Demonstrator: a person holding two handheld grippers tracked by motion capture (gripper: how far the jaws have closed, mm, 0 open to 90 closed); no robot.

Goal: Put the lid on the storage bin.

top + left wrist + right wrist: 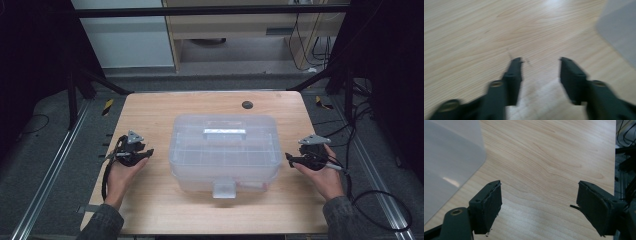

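I hold my left tongs (148,152) and right tongs (289,159) apart and empty, flanking the clear storage box (223,150) at frame centre, ready to grip its sides.

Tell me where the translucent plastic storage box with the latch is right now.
In the high view the translucent plastic storage box sits mid-table on the wooden table, between the left gripper and right gripper.
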